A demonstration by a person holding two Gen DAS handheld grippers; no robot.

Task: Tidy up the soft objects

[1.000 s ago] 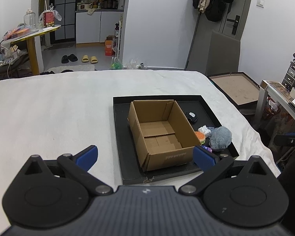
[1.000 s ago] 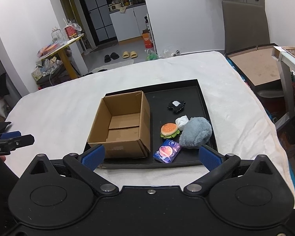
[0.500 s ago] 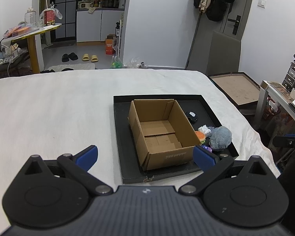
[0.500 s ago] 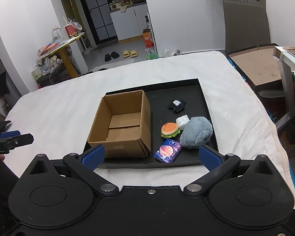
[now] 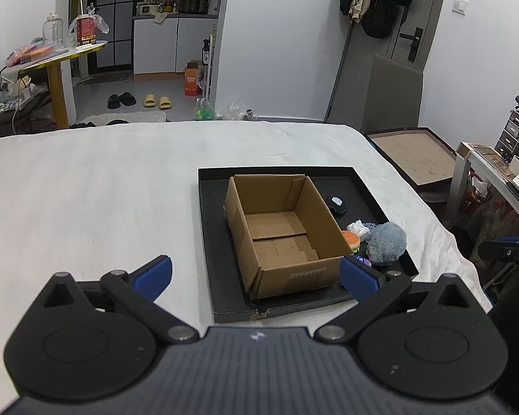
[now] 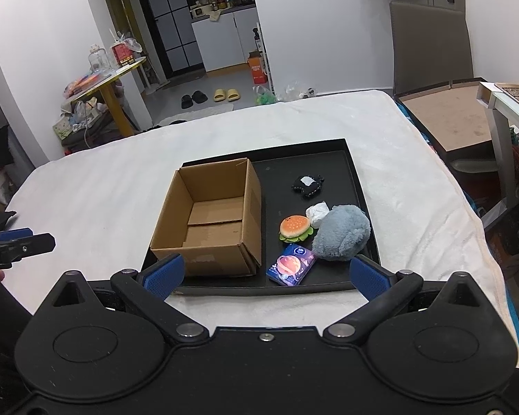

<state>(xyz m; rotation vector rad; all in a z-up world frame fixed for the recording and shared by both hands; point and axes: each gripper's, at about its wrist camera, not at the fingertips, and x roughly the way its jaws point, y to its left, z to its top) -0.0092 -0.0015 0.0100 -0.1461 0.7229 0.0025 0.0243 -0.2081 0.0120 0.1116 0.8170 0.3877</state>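
Observation:
An empty cardboard box point(image 6: 211, 221) point(image 5: 283, 235) stands on the left half of a black tray point(image 6: 342, 159) point(image 5: 218, 242) on the white bed. To its right on the tray lie a grey plush point(image 6: 342, 233) point(image 5: 385, 242), a burger toy point(image 6: 294, 227) point(image 5: 351, 240), a white crumpled piece point(image 6: 317, 212), a small black plush point(image 6: 306, 185) point(image 5: 336, 204) and a purple tissue pack point(image 6: 290, 265). My right gripper point(image 6: 264, 275) is open, held above the tray's near edge. My left gripper point(image 5: 256, 276) is open too, near the tray's front left corner, and holds nothing.
The white bed cover point(image 5: 97, 193) spreads wide to the left of the tray. A flat brown board point(image 6: 456, 114) and a side table point(image 6: 508, 100) stand right of the bed. The left gripper's finger point(image 6: 20, 243) shows at the right wrist view's left edge.
Both grippers have barely drifted; the tray and box sit almost where they were in each view. Nothing was taken hold of or let go.

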